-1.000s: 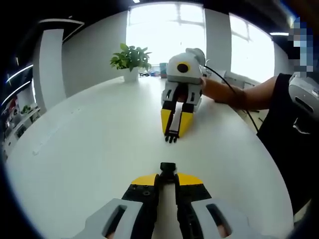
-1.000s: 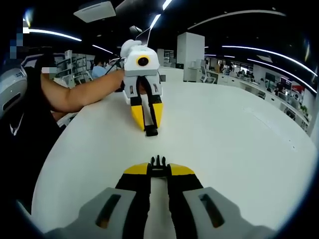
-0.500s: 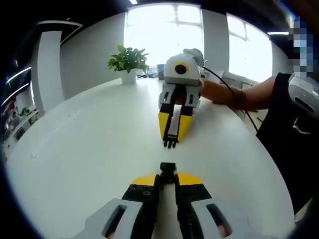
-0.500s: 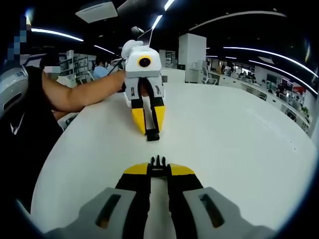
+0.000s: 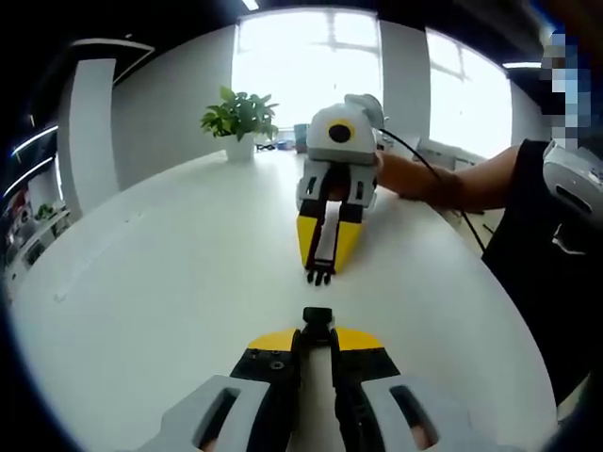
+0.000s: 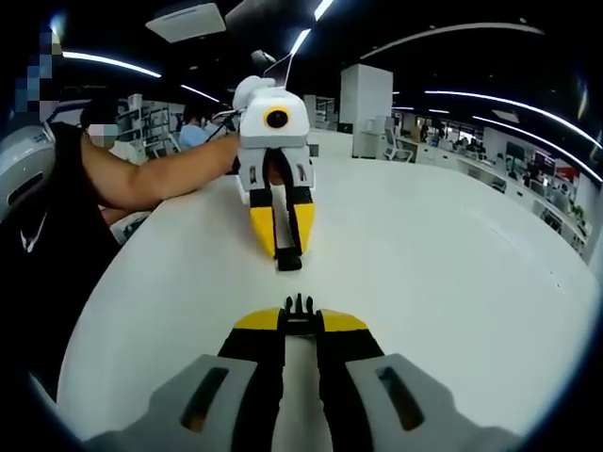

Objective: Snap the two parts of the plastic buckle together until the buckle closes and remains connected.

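Left hand-held gripper (image 5: 317, 331) is clamped on the socket (image 5: 317, 317), right hand-held gripper (image 6: 300, 316) on the pronged plug (image 6: 299, 305); both face each other, near but apart, above the white surface (image 5: 170, 273)

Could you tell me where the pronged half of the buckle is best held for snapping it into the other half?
Hold the pronged buckle half by its rear body from the strap end, as the right gripper does, fingers on its two sides. Its prongs point forward and stay bare, facing the socket half in the left gripper.
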Demonstrator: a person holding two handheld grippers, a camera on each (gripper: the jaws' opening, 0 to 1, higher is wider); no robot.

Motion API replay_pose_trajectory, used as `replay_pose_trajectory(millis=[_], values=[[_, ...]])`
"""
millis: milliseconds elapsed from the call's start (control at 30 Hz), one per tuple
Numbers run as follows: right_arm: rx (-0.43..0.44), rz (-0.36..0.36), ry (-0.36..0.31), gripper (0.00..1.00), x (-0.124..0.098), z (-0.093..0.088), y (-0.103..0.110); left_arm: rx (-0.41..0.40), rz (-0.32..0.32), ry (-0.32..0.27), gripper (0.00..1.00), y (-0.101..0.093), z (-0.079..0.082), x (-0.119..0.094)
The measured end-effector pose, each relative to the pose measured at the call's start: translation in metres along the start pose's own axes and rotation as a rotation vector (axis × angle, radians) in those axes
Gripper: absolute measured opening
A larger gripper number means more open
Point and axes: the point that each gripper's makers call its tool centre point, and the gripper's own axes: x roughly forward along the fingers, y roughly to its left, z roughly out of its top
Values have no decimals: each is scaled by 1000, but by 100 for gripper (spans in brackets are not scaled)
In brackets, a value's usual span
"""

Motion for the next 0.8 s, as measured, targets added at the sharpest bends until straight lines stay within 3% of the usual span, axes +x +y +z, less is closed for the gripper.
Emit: replay_pose_trajectory(millis=[800], values=[[-10,5,-21,12,4,2,0,1,-5,-10,11,-2,1,2]])
